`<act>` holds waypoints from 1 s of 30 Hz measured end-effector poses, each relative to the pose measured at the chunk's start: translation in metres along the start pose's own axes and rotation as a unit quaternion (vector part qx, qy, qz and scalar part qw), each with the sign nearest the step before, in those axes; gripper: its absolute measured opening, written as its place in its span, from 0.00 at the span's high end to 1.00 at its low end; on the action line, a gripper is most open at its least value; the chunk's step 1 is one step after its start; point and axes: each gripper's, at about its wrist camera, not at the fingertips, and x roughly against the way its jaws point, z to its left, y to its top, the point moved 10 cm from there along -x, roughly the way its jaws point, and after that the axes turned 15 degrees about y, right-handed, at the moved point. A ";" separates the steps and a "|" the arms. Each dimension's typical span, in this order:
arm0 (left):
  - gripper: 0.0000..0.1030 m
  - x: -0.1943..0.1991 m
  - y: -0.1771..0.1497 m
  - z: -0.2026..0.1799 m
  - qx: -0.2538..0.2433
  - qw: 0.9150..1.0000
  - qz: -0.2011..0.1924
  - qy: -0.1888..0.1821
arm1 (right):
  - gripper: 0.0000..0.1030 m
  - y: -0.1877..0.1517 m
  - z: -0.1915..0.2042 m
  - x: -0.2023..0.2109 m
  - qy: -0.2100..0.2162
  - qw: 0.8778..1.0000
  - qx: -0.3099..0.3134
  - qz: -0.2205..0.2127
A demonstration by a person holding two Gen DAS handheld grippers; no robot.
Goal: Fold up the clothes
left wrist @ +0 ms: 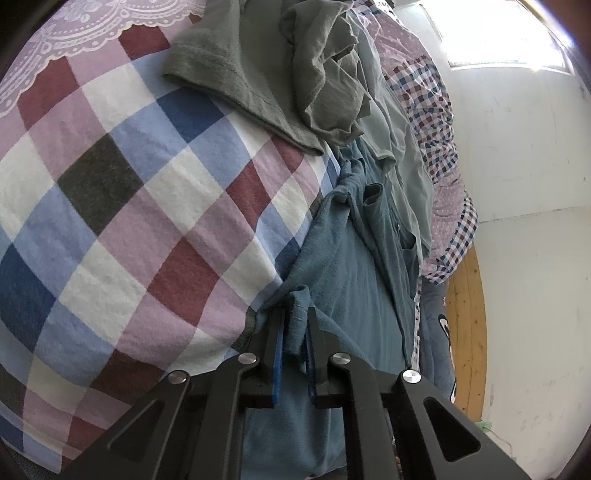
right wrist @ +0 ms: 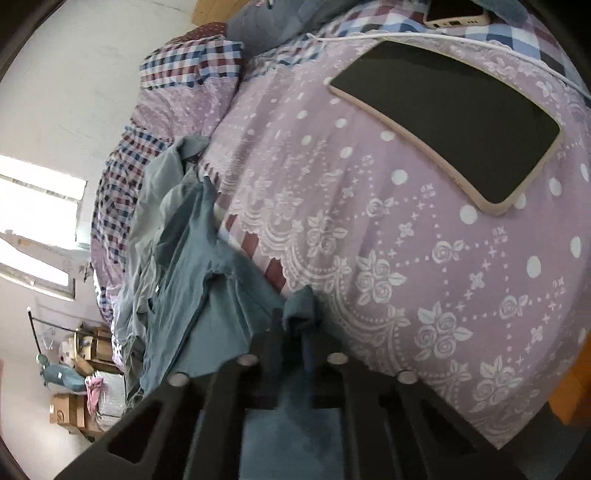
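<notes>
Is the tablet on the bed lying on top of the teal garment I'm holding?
No. The tablet rests on the lilac lace bedcover, well apart from the teal garment pinched in the right gripper.

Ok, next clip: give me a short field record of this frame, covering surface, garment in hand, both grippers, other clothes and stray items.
surface: bed with checked quilt and lilac lace cover
garment in hand: teal shirt, partly lifted, not yet folded
left gripper: shut on a bunched edge of the teal shirt
right gripper: shut on another edge of it, view blurred
other clothes: olive T-shirt, crumpled; pale grey-green garment beside it
stray items: tablet face up on the lace cover; phone beyond it
</notes>
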 end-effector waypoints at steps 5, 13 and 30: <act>0.96 0.008 0.002 -0.012 -0.006 1.000 -0.014 -0.024 | 0.97 0.003 0.014 0.012 -0.035 0.997 0.070 -0.012; 0.97 0.033 0.006 -0.040 -0.026 0.995 -0.047 -0.085 | 0.98 0.008 0.055 0.037 -0.048 0.984 0.168 -0.039; 0.97 0.072 0.107 -0.123 -0.021 0.982 -0.127 -0.139 | 0.99 0.084 0.173 -0.032 0.031 0.968 0.247 -0.030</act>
